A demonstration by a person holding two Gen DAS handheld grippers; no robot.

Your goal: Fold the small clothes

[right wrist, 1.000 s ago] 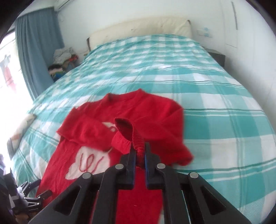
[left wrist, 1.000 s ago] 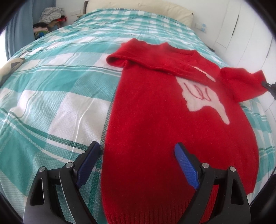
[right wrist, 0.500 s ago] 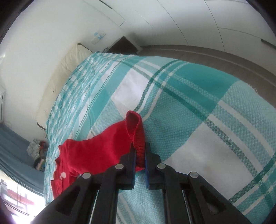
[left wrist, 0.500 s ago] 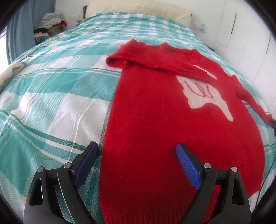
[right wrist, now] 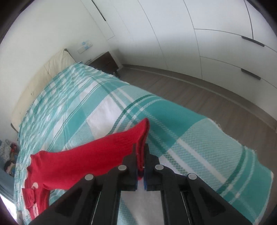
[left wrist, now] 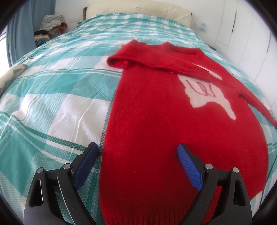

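On the bed, checked teal-and-white cover, a red sweater lies flat, hem toward the left wrist camera, neckline toward the cream headboard. White motif on its chest. One sleeve is folded across the chest, its cuff touching the motif's top edge. The other sleeve is stretched out sideways off the body toward the bed's edge. Right tongs are clamped on that sleeve's cuff; cuff end pokes out past the tips. Left tongs are spread wide above the hem area, one finger over the bed cover just beside the sweater's edge, the other over the red knit, gripping nothing. White wardrobe and wood floor beyond the bed.
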